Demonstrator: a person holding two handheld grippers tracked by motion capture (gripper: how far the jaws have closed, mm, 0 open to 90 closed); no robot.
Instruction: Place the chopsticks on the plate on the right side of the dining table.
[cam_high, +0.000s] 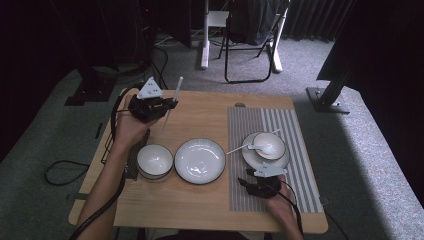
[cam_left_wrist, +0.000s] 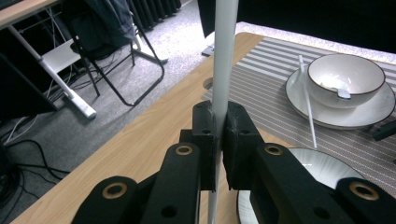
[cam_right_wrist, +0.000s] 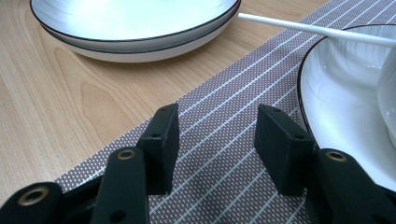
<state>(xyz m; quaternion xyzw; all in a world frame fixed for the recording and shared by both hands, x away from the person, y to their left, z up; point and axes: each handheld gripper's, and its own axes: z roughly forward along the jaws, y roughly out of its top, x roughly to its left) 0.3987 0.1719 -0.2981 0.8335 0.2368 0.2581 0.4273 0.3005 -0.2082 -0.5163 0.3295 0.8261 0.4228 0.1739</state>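
Our right tool (cam_high: 248, 176) rests low on the mat (cam_high: 295, 190), its jaws apart with nothing between them, just beside the saucer (cam_high: 252, 159) that carries a bowl (cam_high: 270, 142) and a chopstick (cam_high: 239, 148). We hold our left tool (cam_high: 170, 105) clenched on the other chopstick (cam_high: 172, 102), tilted above the desk's (cam_high: 200, 107) far left, beyond the small bowl (cam_high: 155, 160) and plate (cam_high: 200, 160).

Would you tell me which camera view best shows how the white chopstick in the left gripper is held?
The left gripper view: the white chopstick stands pinched between the left gripper pads. The high view shows it small, tilted above the table. The right gripper view has another chopstick.
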